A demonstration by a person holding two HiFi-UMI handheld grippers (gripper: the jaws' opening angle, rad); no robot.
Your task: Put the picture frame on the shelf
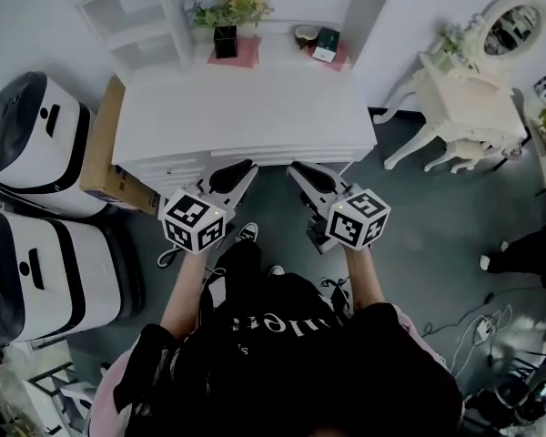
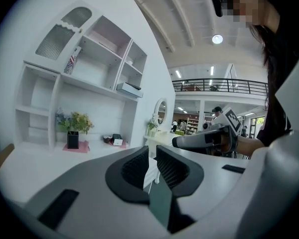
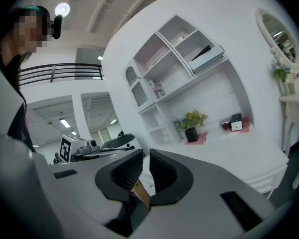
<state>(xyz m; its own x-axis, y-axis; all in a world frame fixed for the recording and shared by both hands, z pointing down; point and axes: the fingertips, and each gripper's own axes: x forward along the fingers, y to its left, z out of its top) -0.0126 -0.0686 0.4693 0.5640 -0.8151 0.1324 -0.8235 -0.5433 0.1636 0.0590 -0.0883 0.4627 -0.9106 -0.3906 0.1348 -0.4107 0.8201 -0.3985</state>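
Two grippers, both empty: the left gripper and right gripper hang side by side just off the front edge of the white desk, each with jaws drawn nearly together and nothing between them. We log the picture frame at the desk's back edge, toward its right end, on a pink mat beside a small bowl. Potted plant: desk's back edge, mid-width.

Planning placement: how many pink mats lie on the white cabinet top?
2. One pink mat lies under the black flower pot at the white cabinet top's back; the other, right of it, under a small dark object.
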